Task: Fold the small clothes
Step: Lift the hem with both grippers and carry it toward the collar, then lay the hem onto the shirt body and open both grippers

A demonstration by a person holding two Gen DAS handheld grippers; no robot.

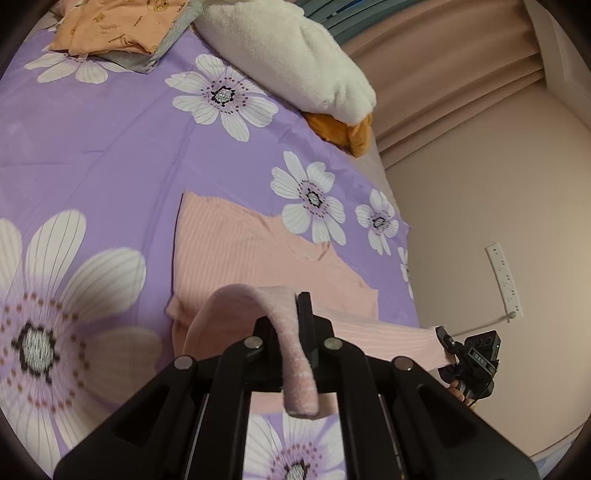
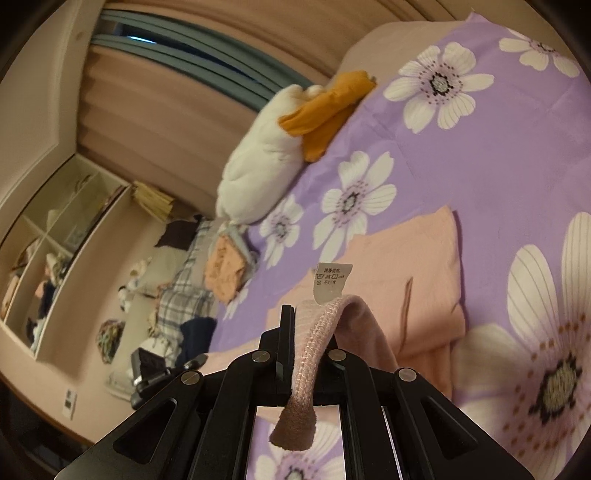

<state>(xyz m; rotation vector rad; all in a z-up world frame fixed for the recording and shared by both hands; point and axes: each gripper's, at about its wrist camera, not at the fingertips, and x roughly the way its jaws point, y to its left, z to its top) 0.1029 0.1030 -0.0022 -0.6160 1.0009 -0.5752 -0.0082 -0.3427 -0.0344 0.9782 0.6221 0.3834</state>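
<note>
A pink ribbed garment [image 1: 236, 254] lies on the purple flowered bedsheet [image 1: 110, 140]. My left gripper [image 1: 295, 314] is shut on one corner of its near edge, which curls up over the jaws. My right gripper [image 2: 306, 321] is shut on the other corner of that edge, by a white care label [image 2: 330, 282]. The lifted edge stretches between the two grippers above the bed. The right gripper also shows at the right in the left wrist view [image 1: 448, 341]. The rest of the garment [image 2: 399, 266] lies flat beyond.
A white plush duck [image 1: 291, 55] with orange feet lies at the bed's far edge. Folded orange and grey clothes [image 1: 122, 29] are stacked far left. A wall with a power strip [image 1: 504, 280] borders the bed on the right. Shelves [image 2: 55, 251] and clutter stand beyond the bed.
</note>
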